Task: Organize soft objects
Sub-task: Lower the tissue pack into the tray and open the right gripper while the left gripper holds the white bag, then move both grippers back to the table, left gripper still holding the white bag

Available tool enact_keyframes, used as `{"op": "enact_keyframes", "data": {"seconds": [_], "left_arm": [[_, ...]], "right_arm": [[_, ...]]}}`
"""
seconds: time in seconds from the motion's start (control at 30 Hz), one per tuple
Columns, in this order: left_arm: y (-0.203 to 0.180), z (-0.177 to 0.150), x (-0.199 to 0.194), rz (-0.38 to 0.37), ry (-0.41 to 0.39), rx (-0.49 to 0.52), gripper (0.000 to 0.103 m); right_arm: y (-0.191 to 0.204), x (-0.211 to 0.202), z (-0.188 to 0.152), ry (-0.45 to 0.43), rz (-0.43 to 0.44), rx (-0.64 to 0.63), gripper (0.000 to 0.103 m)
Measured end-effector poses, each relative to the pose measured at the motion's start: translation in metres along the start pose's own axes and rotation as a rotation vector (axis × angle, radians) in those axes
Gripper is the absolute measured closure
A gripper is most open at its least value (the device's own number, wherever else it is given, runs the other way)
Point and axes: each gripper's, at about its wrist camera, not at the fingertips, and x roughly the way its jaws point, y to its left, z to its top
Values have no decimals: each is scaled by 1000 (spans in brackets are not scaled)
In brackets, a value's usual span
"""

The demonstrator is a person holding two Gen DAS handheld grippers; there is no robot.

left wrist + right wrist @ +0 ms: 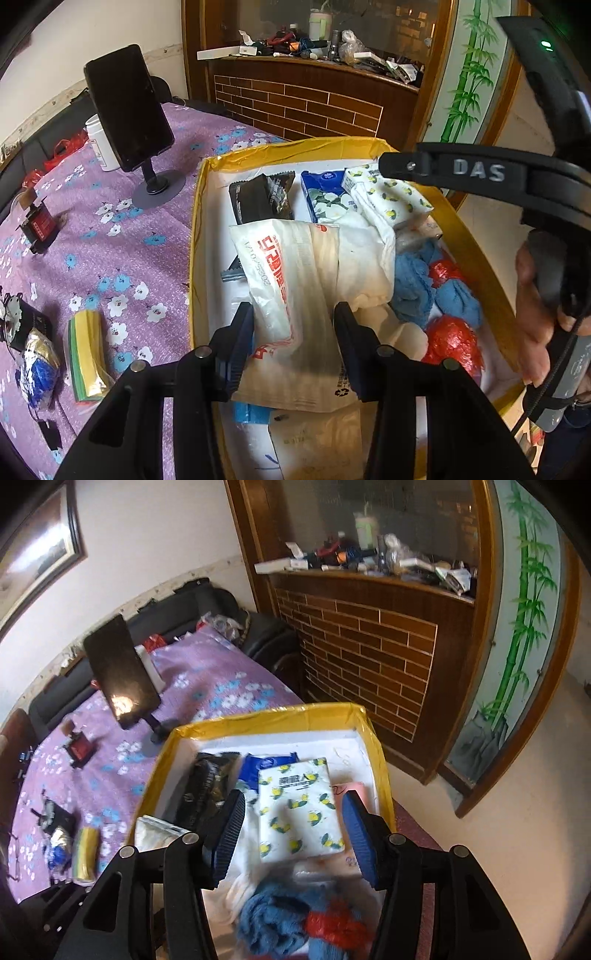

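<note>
To do this step well, lift soft things gently and lay them flat in the yellow box [201, 236]. The left claw [293, 334] is spread wide, with the white bag [291, 280] between its fingers, but it is not squeezing. The right claw [295, 834] is also spread wide, hanging just above the lemon tissue pack [299, 812] in the box.

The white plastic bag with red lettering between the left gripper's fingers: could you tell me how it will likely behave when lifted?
The white plastic bag looks crumpled and thin, so it will probably sag and fold. It seems light for its size. Its glossy film may slip in the left gripper, whose fingers flank it.
</note>
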Motion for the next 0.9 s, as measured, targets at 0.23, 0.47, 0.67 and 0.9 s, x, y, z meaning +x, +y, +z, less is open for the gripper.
{"op": "enact_keyframes", "data": {"seconds": [0.23, 0.47, 0.67, 0.9], "left_arm": [[11, -10, -26, 4, -39, -18, 59], [48, -32, -60, 17, -76, -75, 59], [100, -62, -95, 68, -102, -139, 58], [181, -105, -133, 169, -103, -260, 58]], "right_arm": [[18, -43, -17, -96, 72, 25, 36], [66, -69, -44, -151, 219, -60, 28], [124, -77, -61, -131, 288, -213, 26], [188, -45, -76, 80, 340, -271, 26]]}}
